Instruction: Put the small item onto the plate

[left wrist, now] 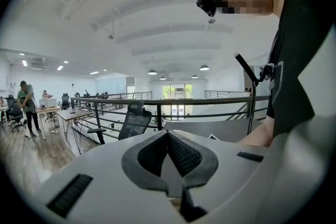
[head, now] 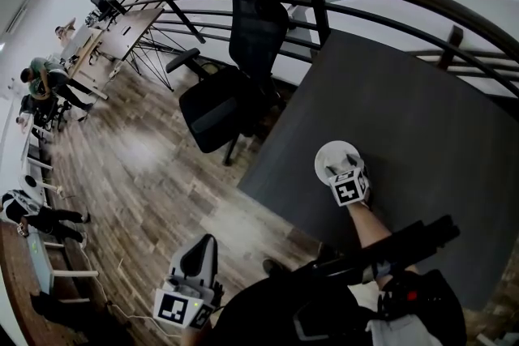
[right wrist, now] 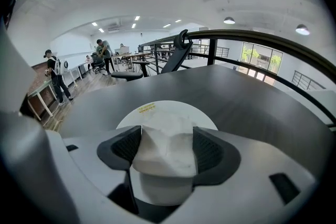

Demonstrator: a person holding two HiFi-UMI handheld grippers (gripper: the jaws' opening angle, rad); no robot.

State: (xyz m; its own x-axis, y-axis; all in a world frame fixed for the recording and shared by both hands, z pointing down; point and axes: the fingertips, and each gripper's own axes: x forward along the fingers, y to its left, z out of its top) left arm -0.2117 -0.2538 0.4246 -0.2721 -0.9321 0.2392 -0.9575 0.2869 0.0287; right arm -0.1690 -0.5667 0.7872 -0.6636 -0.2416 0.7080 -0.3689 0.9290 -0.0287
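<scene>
The right gripper (right wrist: 167, 143) pinches the small item (right wrist: 165, 153), a white, crumpled, lumpy wad, over the round white plate (right wrist: 176, 108) toward the dark table's (right wrist: 257, 102) near left corner. The left gripper (left wrist: 168, 137), off the table's edge, has its jaws pressed together.

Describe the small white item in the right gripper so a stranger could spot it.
Find the dark grey table, then the round white plate on it. At its near edge the right gripper clamps a crumpled white lump, the only wrinkled thing there.
</scene>
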